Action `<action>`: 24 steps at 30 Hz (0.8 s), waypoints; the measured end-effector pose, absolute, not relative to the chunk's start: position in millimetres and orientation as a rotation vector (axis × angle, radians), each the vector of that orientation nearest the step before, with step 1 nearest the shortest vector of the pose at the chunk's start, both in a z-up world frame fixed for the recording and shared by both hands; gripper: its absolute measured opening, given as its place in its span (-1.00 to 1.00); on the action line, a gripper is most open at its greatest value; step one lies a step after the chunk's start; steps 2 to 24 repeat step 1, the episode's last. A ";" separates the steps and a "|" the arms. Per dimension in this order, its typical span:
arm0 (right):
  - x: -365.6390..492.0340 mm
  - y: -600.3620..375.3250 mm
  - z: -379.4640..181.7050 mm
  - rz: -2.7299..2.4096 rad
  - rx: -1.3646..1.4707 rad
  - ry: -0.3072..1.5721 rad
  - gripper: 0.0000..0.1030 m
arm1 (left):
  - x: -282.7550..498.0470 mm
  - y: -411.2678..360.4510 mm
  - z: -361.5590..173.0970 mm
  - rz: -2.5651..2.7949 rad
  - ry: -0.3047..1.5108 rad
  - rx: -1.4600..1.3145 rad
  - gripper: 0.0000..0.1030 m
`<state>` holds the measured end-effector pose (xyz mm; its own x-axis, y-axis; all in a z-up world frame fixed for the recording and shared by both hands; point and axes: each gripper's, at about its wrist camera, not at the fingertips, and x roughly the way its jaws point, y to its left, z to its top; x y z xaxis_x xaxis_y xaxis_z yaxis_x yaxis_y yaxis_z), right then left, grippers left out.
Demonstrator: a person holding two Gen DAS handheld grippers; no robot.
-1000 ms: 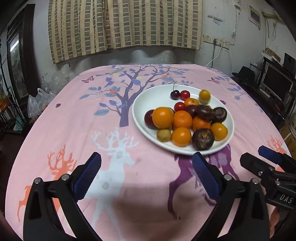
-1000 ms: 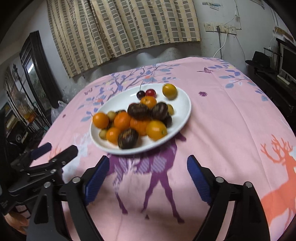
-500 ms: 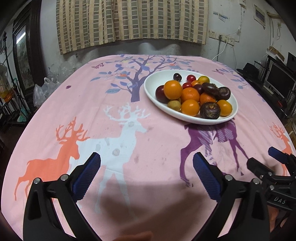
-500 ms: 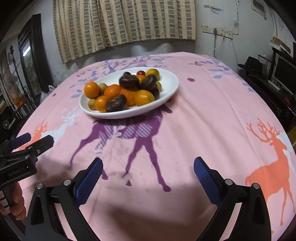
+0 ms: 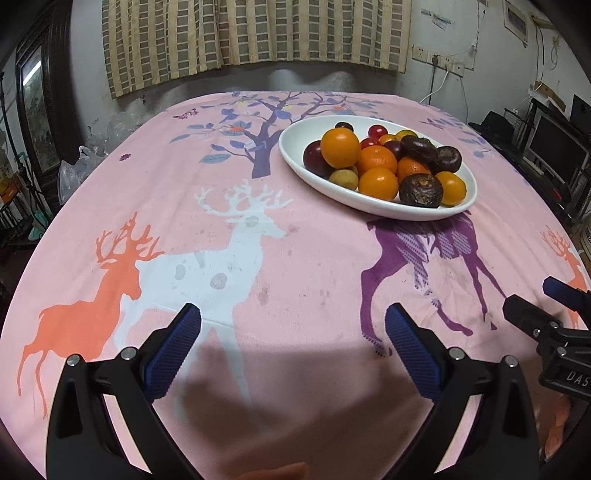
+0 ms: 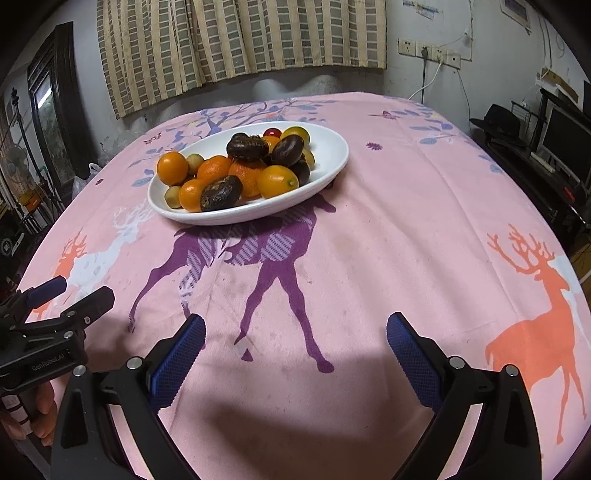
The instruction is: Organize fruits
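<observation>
A white oval plate (image 5: 295,147) sits on the far half of the pink deer-print tablecloth (image 5: 314,273), heaped with oranges (image 5: 340,147), dark wrinkled fruits (image 5: 420,190), plums, red cherries and small greenish-brown fruits. My left gripper (image 5: 291,317) hovers open over the cloth, well short of the plate, with nothing between its blue pads. In the right wrist view the same plate (image 6: 332,162) lies ahead to the left, and my right gripper (image 6: 295,325) stands wide open and empty above the purple deer. Each gripper shows at the other's side: right gripper (image 5: 532,295), left gripper (image 6: 83,290).
A striped curtain (image 5: 258,33) hangs on the wall behind the table. A dark cabinet (image 5: 40,110) and plastic bags stand off the left edge, monitors and shelves (image 5: 557,147) off the right. A hand (image 6: 40,410) holds the left gripper's handle.
Both grippers have drawn back and lower, so the plate now lies farther ahead. The right gripper's jaws have spread wider. The fruits have not moved.
</observation>
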<state>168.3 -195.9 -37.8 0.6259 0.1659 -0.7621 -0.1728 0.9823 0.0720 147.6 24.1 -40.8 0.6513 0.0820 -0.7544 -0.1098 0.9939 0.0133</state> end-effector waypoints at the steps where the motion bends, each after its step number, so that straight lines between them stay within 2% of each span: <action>1: 168.2 -196.2 -38.4 0.192 -0.009 0.876 0.93 | 147.7 25.0 -41.4 0.110 0.859 -0.041 0.91; 24: 168.2 -196.2 -38.4 0.192 -0.009 0.876 0.93 | 147.7 25.0 -41.4 0.110 0.859 -0.041 0.91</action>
